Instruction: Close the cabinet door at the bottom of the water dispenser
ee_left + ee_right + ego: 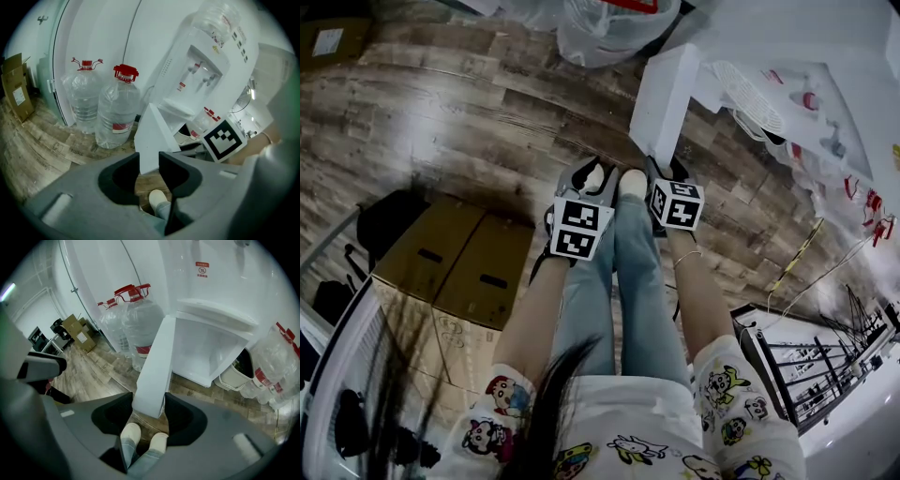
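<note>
The water dispenser (201, 79) stands against a white wall with its bottom cabinet (206, 352) open. Its white door (666, 89) swings out toward me over the wood floor. My left gripper (589, 174) hangs just left of the door's near end, pointing down. In the left gripper view the door's (152, 136) free edge lines up with the gap of the left gripper (149, 161), whose jaws stand apart. My right gripper (664, 169) is at the door's near end. The door's (154, 371) end edge shows between the spread jaws of the right gripper (149, 406). No grip is visible.
Large water jugs (117, 112) stand left of the dispenser. A white bin (234, 373) and several bottles (276, 366) sit to its right. Cardboard boxes (455, 262) lie at my left, a plastic bag (609, 28) beyond the door. My shoes (131, 434) are below the grippers.
</note>
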`<state>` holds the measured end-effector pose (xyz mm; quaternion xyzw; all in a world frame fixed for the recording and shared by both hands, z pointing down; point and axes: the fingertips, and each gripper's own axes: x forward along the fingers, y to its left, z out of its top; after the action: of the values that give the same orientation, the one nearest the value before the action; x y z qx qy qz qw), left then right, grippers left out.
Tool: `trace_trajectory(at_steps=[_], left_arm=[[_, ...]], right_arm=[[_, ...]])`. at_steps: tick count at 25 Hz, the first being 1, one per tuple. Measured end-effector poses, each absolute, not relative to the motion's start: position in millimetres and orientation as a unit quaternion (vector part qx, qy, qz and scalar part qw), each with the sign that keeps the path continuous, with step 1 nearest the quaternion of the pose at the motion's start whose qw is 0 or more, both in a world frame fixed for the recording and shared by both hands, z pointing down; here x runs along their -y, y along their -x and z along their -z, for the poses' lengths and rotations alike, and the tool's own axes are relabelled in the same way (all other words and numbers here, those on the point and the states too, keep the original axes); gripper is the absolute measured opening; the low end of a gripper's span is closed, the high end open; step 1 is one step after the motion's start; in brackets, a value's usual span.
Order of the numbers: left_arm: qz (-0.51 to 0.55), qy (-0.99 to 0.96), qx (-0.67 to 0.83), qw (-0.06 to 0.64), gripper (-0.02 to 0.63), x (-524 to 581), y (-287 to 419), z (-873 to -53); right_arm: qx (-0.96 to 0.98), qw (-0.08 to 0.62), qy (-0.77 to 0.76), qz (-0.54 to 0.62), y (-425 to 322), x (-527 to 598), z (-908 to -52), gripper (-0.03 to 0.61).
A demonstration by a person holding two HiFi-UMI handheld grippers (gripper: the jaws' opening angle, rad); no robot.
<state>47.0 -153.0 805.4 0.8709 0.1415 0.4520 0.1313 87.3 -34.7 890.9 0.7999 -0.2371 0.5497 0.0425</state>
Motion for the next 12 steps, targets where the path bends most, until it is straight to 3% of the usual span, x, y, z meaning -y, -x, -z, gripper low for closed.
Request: trace_trajectory(at_steps=[12], left_arm=[[-0.452,-0.87,-0.153,0.124,0.121,154.3,-52.4,-807.5]], right_arm=[[0.211,0.061,-0.807,-0.549,-89.7,5.1,-889.6,0.201]])
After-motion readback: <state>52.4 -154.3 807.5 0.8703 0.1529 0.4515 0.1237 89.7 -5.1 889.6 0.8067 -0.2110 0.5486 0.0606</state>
